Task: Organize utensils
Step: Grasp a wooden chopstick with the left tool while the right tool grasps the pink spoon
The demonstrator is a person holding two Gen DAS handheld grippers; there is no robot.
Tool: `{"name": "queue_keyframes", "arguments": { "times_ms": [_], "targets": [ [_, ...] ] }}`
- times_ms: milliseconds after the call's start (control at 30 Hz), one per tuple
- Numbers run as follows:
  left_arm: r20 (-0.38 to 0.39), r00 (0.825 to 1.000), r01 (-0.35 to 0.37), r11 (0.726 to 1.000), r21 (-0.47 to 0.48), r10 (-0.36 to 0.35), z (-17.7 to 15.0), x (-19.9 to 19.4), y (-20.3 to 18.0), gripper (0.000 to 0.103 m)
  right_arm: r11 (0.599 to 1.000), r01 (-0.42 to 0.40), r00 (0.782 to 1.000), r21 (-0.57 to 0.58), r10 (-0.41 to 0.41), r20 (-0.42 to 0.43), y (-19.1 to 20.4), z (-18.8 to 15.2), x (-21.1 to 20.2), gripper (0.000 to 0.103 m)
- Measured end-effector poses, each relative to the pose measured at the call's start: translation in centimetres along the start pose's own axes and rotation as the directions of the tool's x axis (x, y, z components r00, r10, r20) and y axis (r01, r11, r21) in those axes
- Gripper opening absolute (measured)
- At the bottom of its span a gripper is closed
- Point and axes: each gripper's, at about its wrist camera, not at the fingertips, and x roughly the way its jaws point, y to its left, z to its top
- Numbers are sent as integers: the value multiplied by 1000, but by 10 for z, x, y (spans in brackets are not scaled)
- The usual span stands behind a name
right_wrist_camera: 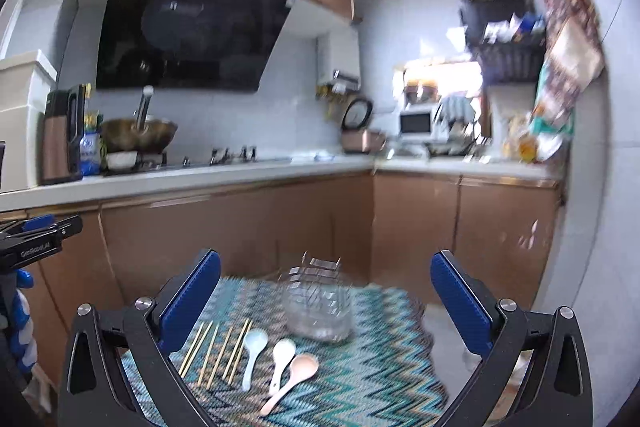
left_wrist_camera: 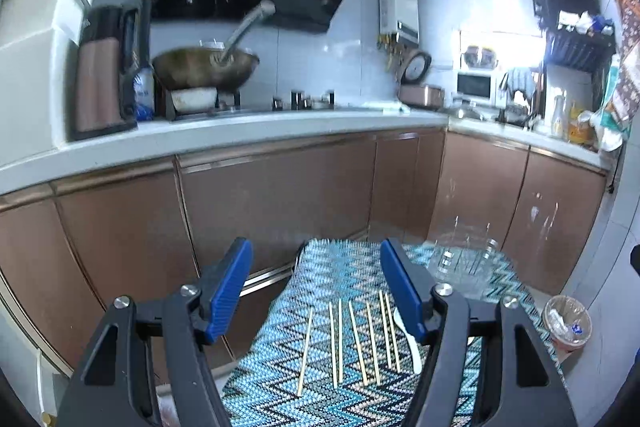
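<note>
Loose chopsticks (right_wrist_camera: pixel 216 353), three spoons (right_wrist_camera: pixel 280 363) flat, clear holder (right_wrist_camera: pixel 318 307) upright

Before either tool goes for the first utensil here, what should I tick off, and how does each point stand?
1. Left tool open, nothing held: ok.
2. Right tool open, nothing held: ok.
3. Thin wooden chopsticks lying apart on the zigzag-patterned woven mat, graspable singly: ok.
4. Three spoons, pale blue, white and light wooden, uncovered: ok.
5. Clear plastic utensil holder upright behind them: ok.
6. Holder contents: cannot tell; transparent and blurred.
</note>
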Motion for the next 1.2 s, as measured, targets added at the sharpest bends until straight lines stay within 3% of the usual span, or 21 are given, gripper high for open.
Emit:
{"name": "queue_keyframes", "arguments": {
  "times_ms": [167, 267, 533, 700, 800, 1000, 1200],
  "targets": [
    [-132, 990, 38, 999, -30, -41, -13, 52, -2, 65, 999, -45, 989, 24, 48, -140, -13, -25, 46, 103],
    [-199, 978, 55, 997, -48, -64, -20, 83, -1, 65, 996, -76, 968, 52, 86, -235, -21, -40, 77, 98],
    [-403, 905, 91, 988, -124, -133, -48, 171, 1, 63, 987, -116, 884, 113, 155, -441, -30, -84, 157, 79],
    [-511, 835, 127, 975, -184, -205, -55, 223, 1, 40, 973, -148, 810, 175, 221, -543, -37, -111, 202, 57],
    [-556, 797, 140, 968, -209, -235, -61, 252, -4, 37, 962, -179, 762, 207, 268, -589, -40, -125, 225, 48],
    [-652, 700, 148, 952, -267, -291, -86, 311, -11, 28, 935, -253, 672, 250, 356, -650, -43, -141, 257, 46],
    [-704, 655, 115, 957, -266, -275, -105, 353, -13, 24, 909, -315, 594, 273, 413, -690, -44, -156, 282, 45]
  ]
}}
